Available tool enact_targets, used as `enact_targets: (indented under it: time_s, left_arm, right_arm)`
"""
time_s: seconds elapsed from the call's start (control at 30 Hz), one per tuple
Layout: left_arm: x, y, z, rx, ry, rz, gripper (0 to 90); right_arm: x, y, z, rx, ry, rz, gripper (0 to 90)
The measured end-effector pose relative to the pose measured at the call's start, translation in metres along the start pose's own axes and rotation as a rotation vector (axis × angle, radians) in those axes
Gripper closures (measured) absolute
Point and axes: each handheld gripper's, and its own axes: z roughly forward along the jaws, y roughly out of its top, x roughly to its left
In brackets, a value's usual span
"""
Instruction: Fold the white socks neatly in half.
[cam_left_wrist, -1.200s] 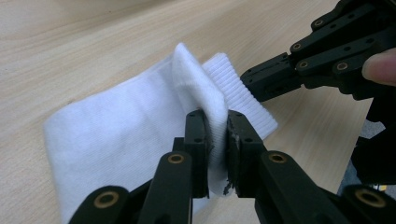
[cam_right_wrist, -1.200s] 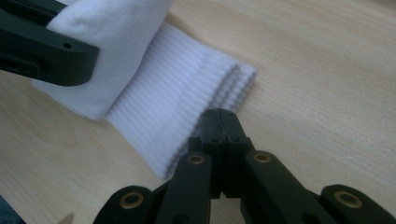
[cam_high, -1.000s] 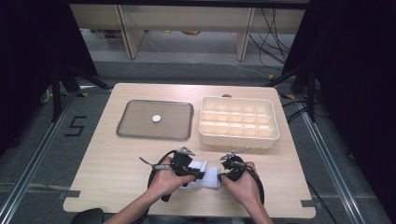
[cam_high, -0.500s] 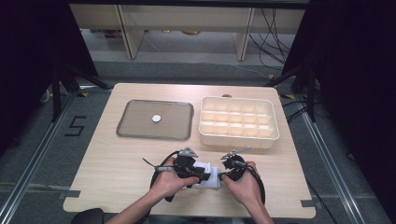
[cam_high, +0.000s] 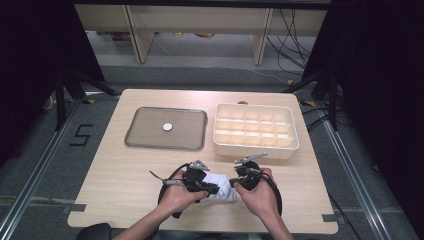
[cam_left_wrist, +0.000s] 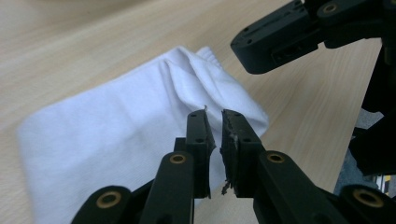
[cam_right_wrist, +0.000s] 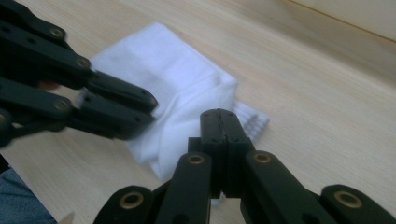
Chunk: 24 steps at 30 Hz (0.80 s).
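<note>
White cloth (cam_high: 219, 187) on counter (cam_high: 125, 165) looks light and limp, best pinched at a folded edge; left tongs (cam_left_wrist: 214, 122) have just been closing, near-shut and empty above it; right tongs (cam_right_wrist: 219, 122) closed, cloth bunched at their tips.

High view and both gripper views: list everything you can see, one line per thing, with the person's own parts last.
Light wooden table: one, pale wood, centre of the high view.
White folded cloth: one, white, near edge of the table, between the two tongs.
Dark grey flat tray: one, grey with a metal rim, far left of the table.
Small white round disc: one, white, lying in the tray.
Cream plastic compartment box: one, cream, many cells, far right of the table.
Left tongs: one, black, jaws nearly shut with a narrow gap, just been closing, over the cloth.
Right tongs: one, black, jaws shut, at the cloth's bunched edge.
Hands: two, each holding tongs.
</note>
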Motion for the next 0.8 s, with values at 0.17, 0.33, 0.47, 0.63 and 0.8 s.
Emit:
enact_targets:
  time_s: [0.17, 0.33, 0.47, 0.63, 0.8]
  left_arm:
    - [-0.001, -0.003, 0.01, 0.002, -0.012, -0.014, 81.0]
    - [-0.002, -0.003, 0.014, 0.007, -0.01, 0.005, 80.6]
    - [-0.001, -0.004, 0.012, -0.002, -0.015, 0.012, 79.0]
    - [0.0, -0.005, -0.013, -0.079, -0.008, 0.009, 72.5]
    - [0.022, -0.008, -0.047, -0.161, 0.095, -0.045, 58.3]
  right_arm:
    - [0.003, 0.001, 0.006, 0.029, 0.01, 0.008, 90.0]
    - [0.004, 0.002, 0.01, 0.024, 0.008, -0.008, 90.0]
    - [0.007, 0.005, 0.014, 0.029, 0.014, -0.015, 90.0]
    - [0.008, 0.005, 0.022, 0.042, 0.014, -0.026, 90.0]
    - [0.01, 0.004, 0.026, 0.054, 0.009, -0.015, 90.0]
